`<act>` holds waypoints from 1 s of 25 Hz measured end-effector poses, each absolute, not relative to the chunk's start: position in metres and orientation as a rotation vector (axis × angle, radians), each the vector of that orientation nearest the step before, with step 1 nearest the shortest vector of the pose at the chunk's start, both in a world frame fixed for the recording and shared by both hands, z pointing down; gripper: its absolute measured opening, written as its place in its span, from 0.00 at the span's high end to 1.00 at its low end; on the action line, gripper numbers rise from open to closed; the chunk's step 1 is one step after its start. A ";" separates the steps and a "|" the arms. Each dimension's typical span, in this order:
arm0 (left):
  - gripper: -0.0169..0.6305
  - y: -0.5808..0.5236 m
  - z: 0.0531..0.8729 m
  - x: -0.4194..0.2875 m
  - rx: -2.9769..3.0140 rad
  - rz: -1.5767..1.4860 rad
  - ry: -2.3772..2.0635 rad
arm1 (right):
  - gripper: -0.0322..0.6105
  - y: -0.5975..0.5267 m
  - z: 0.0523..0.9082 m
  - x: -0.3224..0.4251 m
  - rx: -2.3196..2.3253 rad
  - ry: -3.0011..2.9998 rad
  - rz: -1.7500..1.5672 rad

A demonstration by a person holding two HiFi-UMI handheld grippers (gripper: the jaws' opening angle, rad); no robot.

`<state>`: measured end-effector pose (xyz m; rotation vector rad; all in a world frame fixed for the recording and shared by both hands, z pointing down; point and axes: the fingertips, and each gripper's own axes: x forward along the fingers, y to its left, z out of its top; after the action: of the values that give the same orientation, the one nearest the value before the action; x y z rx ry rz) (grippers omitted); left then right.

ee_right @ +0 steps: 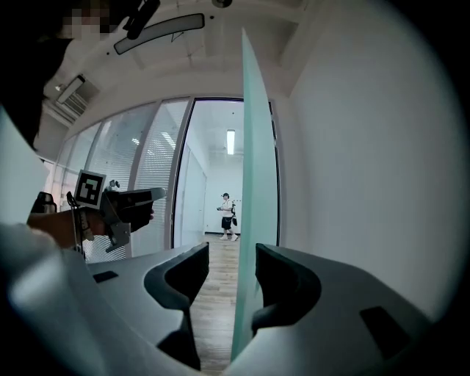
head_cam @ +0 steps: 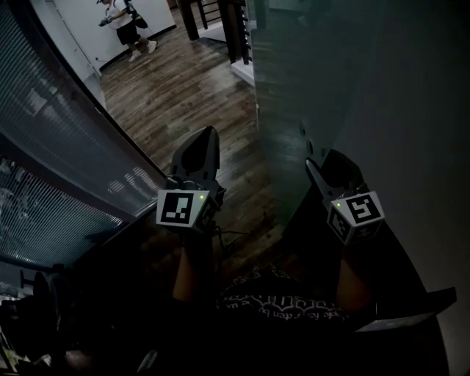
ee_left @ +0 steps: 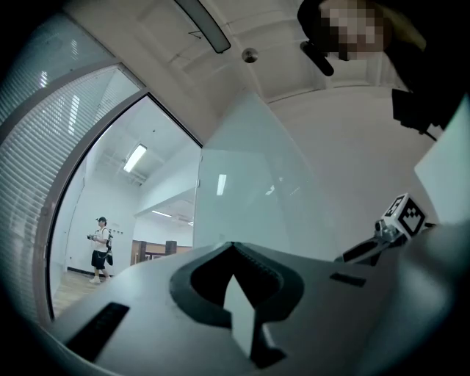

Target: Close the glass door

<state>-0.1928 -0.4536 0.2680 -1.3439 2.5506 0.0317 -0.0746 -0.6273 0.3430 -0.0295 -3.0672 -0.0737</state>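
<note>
Frosted glass fills the upper right of the head view: the glass door (head_cam: pixel 308 73) stands upright over a wooden floor (head_cam: pixel 191 81), and its free edge runs down the middle of the frame. The left gripper (head_cam: pixel 204 143) points forward over the floor, left of that edge and apart from it, with its jaws drawn to a single point. The right gripper (head_cam: pixel 330 165) lies in shadow at the pane's lower edge. Slatted blinds (head_cam: pixel 59 161) curve along the left, and a person (head_cam: pixel 123 22) stands far off at the top.

Left gripper view: the jaws of the left gripper (ee_left: pixel 233 253) meet at their tips, with nothing clamped between them. The glass door (ee_left: pixel 250 191) rises beyond them, untouched. The right gripper (ee_left: pixel 360 251) shows at the right, the blinds (ee_left: pixel 37 147) at the left, and the person (ee_left: pixel 99 248) stands in the doorway.

Right gripper view: the jaws of the right gripper (ee_right: pixel 231 257) stand apart and straddle the glass door (ee_right: pixel 257 183), which passes between them as a pale green band (the pane seen edge-on). The band lies close against the right-hand jaw, though contact cannot be judged. A strip of wooden floor (ee_right: pixel 217 294) separates it from the left-hand jaw. The left gripper (ee_right: pixel 150 202) is held up at the left before the blinds (ee_right: pixel 154 176), and the person (ee_right: pixel 228 215) is just left of the pane. A white wall (ee_right: pixel 352 147) lies to the right.
</note>
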 end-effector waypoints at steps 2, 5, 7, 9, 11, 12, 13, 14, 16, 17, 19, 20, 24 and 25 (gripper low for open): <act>0.97 -0.443 0.267 -0.194 -1.319 0.026 2.562 | 0.65 -0.614 0.340 -0.080 -0.088 -3.056 -0.070; 0.97 -0.417 0.257 -0.197 -1.287 0.030 2.575 | 0.65 -0.581 0.326 -0.088 -0.165 -3.047 -0.095; 0.97 -0.403 0.251 -0.199 -1.266 0.031 2.582 | 0.65 -0.564 0.321 -0.094 -0.204 -3.044 -0.106; 0.97 -0.394 0.249 -0.200 -1.243 0.029 2.589 | 0.65 -0.551 0.321 -0.100 -0.237 -3.035 -0.124; 0.97 -0.387 0.248 -0.200 -1.221 0.024 2.597 | 0.65 -0.540 0.321 -0.105 -0.275 -3.028 -0.126; 0.97 -0.383 0.248 -0.201 -1.211 0.023 2.601 | 0.65 -0.535 0.321 -0.108 -0.295 -3.025 -0.123; 0.97 -0.378 0.247 -0.202 -1.198 0.021 2.605 | 0.65 -0.530 0.320 -0.111 -0.314 -3.023 -0.122; 0.97 -0.373 0.245 -0.204 -1.184 0.020 2.611 | 0.65 -0.525 0.319 -0.115 -0.333 -3.022 -0.123; 0.97 -0.359 0.241 -0.209 -1.156 0.018 2.623 | 0.65 -0.513 0.316 -0.123 -0.363 -3.020 -0.122; 0.97 -0.352 0.240 -0.210 -1.144 0.018 2.627 | 0.65 -0.507 0.315 -0.125 -0.372 -3.019 -0.121; 0.97 -0.336 0.238 -0.211 -1.118 0.017 2.637 | 0.65 -0.497 0.313 -0.130 -0.387 -3.020 -0.118; 0.97 -0.328 0.238 -0.212 -1.099 0.015 2.644 | 0.65 -0.492 0.313 -0.132 -0.399 -3.021 -0.117; 0.97 -0.296 0.241 -0.217 -1.027 0.003 2.677 | 0.65 -0.474 0.313 -0.145 -0.443 -3.014 -0.121; 0.97 -0.288 0.241 -0.219 -1.019 0.002 2.682 | 0.65 -0.468 0.311 -0.148 -0.446 -3.012 -0.124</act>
<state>-0.2188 -0.2882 0.2407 -1.0191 2.6822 0.0020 -0.1479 -0.4684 0.3114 -0.4457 -3.0123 -0.1240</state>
